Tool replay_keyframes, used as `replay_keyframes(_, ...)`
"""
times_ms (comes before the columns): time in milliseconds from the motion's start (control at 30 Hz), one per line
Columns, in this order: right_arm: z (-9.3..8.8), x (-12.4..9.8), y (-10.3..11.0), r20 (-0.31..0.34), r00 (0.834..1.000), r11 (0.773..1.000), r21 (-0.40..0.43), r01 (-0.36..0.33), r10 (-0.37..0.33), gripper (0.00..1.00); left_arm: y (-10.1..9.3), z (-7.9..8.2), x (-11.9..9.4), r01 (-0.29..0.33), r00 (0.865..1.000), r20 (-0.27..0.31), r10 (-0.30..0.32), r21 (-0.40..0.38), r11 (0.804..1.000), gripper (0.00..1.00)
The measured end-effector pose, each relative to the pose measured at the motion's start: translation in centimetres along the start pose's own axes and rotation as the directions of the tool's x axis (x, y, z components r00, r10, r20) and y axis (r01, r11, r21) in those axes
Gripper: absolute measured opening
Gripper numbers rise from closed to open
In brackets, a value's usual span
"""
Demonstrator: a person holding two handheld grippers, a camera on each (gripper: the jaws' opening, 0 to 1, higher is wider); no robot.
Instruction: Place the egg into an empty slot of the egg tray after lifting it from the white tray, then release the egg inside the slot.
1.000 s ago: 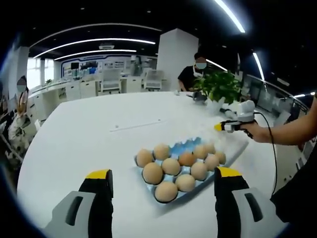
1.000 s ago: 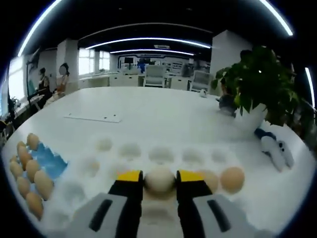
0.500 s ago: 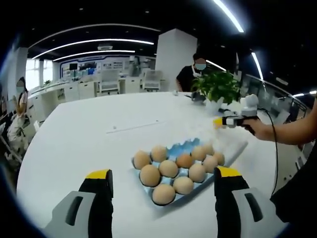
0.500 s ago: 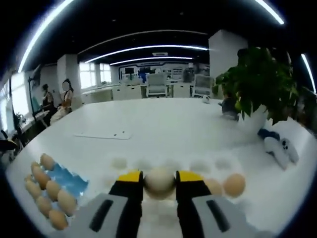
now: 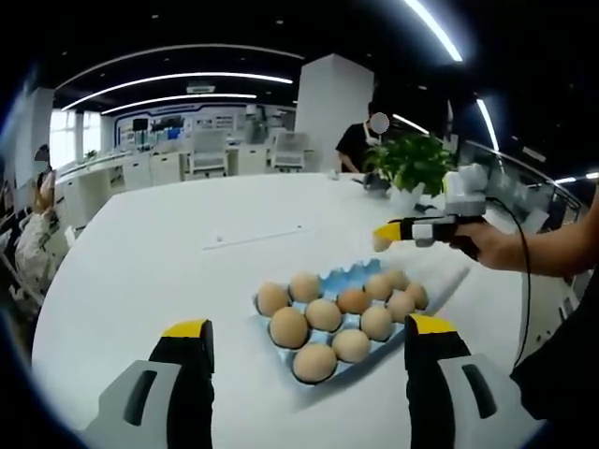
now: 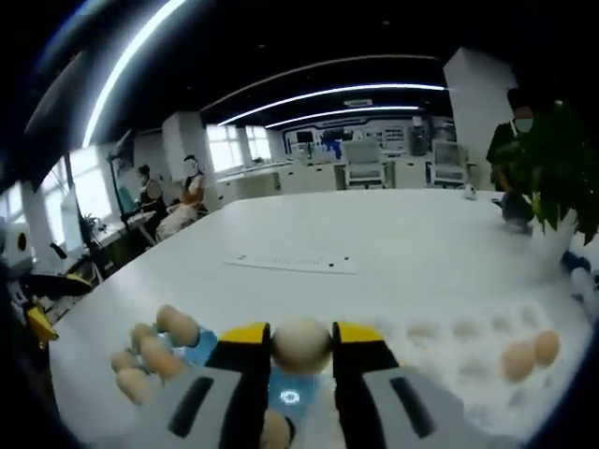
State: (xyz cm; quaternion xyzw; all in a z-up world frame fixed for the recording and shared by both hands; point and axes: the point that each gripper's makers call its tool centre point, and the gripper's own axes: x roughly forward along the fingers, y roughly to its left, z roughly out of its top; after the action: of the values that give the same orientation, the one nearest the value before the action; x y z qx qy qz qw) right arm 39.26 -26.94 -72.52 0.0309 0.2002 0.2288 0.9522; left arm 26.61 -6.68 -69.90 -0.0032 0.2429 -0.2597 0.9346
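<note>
Here the right gripper (image 6: 301, 344) was closed on a pale egg (image 6: 300, 342), which it held in the air above the blue egg tray (image 6: 199, 346). On the right side, two more eggs (image 6: 530, 354) lay in the white tray (image 6: 465, 348). In the left gripper view, the left gripper (image 5: 304, 344) stood wide apart with nothing between its jaws, near the blue egg tray with its many brown eggs (image 5: 341, 313). The white table (image 5: 168, 253) carried both trays.
</note>
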Motion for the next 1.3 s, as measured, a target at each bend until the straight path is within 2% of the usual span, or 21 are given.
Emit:
replay_keyframes(133, -0.1, 1.3, 3.5, -0.014, 0.996, 0.995, -0.044, -0.086, 0.085, 0.25, 0.0, -0.1, -0.1, -0.002, 1.000, 0.001, 0.002, -0.004, 1.000, 0.84)
replay_keyframes(200, -0.1, 1.8, 4.6, -0.016, 0.995, 0.993, -0.054, -0.103, 0.102, 0.25, 0.0, -0.1, -0.2, -0.003, 1.000, 0.001, 0.003, -0.004, 1.000, 0.84)
replay_keyframes(400, -1.1, 2.9, 6.6, -0.052, 0.987, 0.986, -0.066, -0.152, 0.149, 0.25, 0.1, -0.4, -0.4, -0.005, 1.000, -0.005, 0.005, -0.007, 1.000, 0.83)
replay_keyframes(900, -3.1, 4.6, 8.8, -0.118, 0.973, 0.975, -0.073, -0.210, 0.201, 0.25, 0.2, -0.4, -0.4, -0.007, 1.000, 0.002, 0.007, -0.012, 1.000, 0.83)
replay_keyframes(1133, -3.8, 5.1, 8.8, -0.144, 0.969, 0.975, -0.069, -0.211, 0.200, 0.26, 0.4, -0.4, -0.6, -0.017, 1.000, 0.006, 0.017, -0.019, 1.000, 0.83)
replay_keyframes(1233, -4.6, 5.2, 8.8, -0.165, 0.965, 0.977, -0.023, -0.210, 0.204, 0.26, 0.5, -0.4, -0.6, -0.022, 1.000, 0.005, 0.022, -0.024, 0.999, 0.83)
replay_keyframes(1300, -4.7, 5.2, 8.5, -0.163, 0.967, 0.979, -0.026, -0.201, 0.194, 0.26, 0.5, -0.4, -0.6, -0.021, 1.000, 0.009, 0.021, -0.028, 0.999, 0.83)
